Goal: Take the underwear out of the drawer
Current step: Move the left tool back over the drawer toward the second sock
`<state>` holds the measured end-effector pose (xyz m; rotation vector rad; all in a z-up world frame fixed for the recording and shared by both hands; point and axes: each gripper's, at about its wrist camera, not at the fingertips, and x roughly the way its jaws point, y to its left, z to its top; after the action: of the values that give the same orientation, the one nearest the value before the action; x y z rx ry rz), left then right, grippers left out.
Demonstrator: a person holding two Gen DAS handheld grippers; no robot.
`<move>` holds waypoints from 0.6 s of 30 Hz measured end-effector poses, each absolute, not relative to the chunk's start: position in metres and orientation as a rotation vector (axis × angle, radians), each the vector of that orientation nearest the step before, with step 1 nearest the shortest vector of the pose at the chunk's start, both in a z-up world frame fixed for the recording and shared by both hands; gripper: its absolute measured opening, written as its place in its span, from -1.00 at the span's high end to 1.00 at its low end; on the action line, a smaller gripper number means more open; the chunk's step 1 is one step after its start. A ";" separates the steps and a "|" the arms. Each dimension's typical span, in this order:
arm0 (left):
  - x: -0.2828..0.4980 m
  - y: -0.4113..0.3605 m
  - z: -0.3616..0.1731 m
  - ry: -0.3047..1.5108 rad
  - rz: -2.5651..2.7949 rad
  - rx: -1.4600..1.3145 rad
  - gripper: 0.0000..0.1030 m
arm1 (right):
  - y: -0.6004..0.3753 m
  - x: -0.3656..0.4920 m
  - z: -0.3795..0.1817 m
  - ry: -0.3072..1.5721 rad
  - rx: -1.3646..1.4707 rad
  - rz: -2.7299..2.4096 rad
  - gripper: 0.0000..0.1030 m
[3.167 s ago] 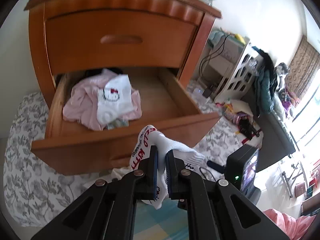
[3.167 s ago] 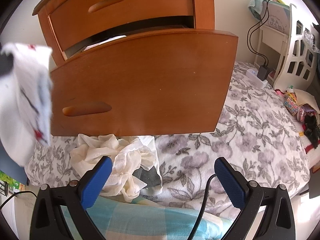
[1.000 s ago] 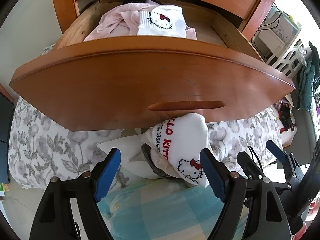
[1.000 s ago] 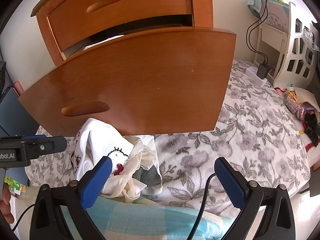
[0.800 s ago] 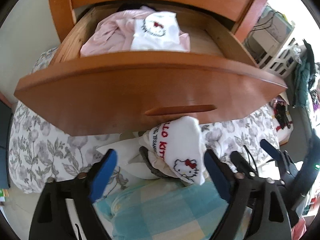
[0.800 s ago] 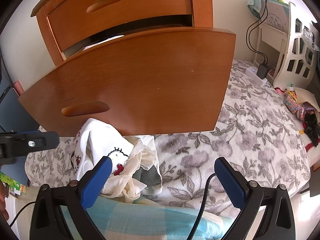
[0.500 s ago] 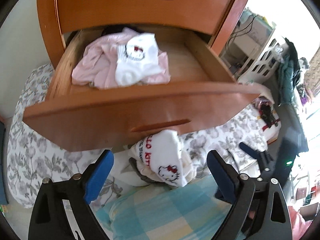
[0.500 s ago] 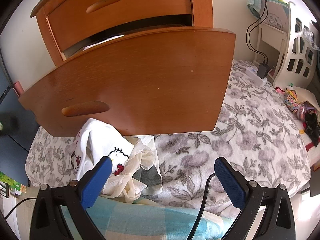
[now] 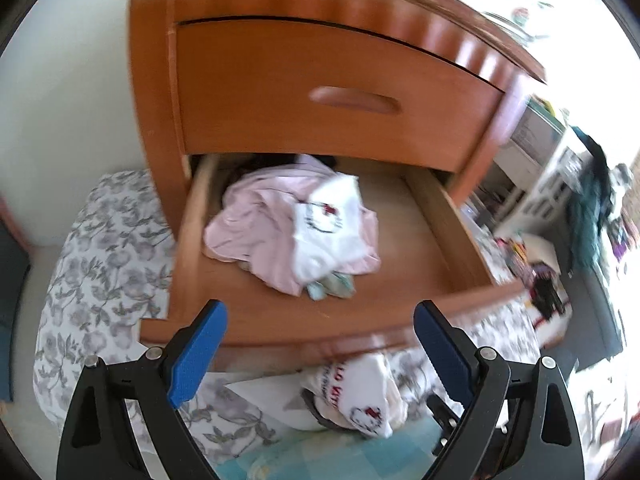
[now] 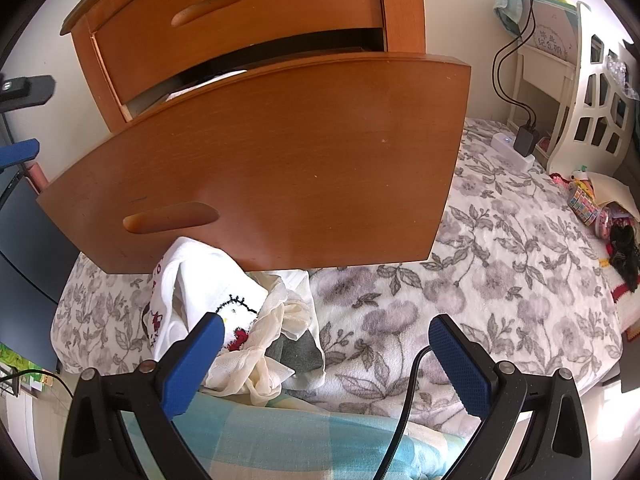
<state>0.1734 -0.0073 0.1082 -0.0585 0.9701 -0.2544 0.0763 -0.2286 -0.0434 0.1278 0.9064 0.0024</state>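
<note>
The lower drawer (image 9: 404, 240) of a wooden nightstand stands pulled out. Inside lie a crumpled pink garment (image 9: 256, 220), a white cartoon-cat underwear piece (image 9: 332, 232) on top of it, and a pale green item (image 9: 332, 286) at the front. My left gripper (image 9: 320, 308) hovers above the drawer's front edge, open and with nothing between its fingers. Below the drawer front (image 10: 280, 160), a pile of taken-out pieces (image 10: 208, 292) lies on the floral blanket, a white cartoon-cat one (image 9: 356, 396) on top. My right gripper (image 10: 325, 322) hangs open just right of that pile.
The top drawer (image 9: 320, 92) is shut. The floral blanket (image 10: 500, 280) spreads to the right, with a power strip and charger (image 10: 520, 140) by a white shelf unit (image 10: 560, 80). A blue checked cloth (image 10: 280, 440) and a black cable (image 10: 408, 392) lie under my right gripper.
My left gripper let go of the white cartoon-cat piece on the pile below the drawer, opened wide, then rose and tilted up over the drawer's inside. The right gripper stayed still.
</note>
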 end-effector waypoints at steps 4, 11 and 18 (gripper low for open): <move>0.189 0.004 0.102 0.999 -0.204 -0.084 -0.83 | -0.228 0.076 -0.044 0.909 0.129 0.004 -1.00; 0.223 -0.001 0.092 1.041 -0.174 -0.076 -0.83 | -0.229 0.078 -0.045 0.914 0.134 0.006 -1.00; 0.252 -0.013 0.079 1.087 -0.175 -0.085 -0.83 | -0.230 0.078 -0.046 0.922 0.140 0.012 -1.00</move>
<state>0.2515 -0.0134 0.0786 -0.0846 1.0870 -0.1747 0.0785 -0.2298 -0.0464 0.1395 0.9221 0.0117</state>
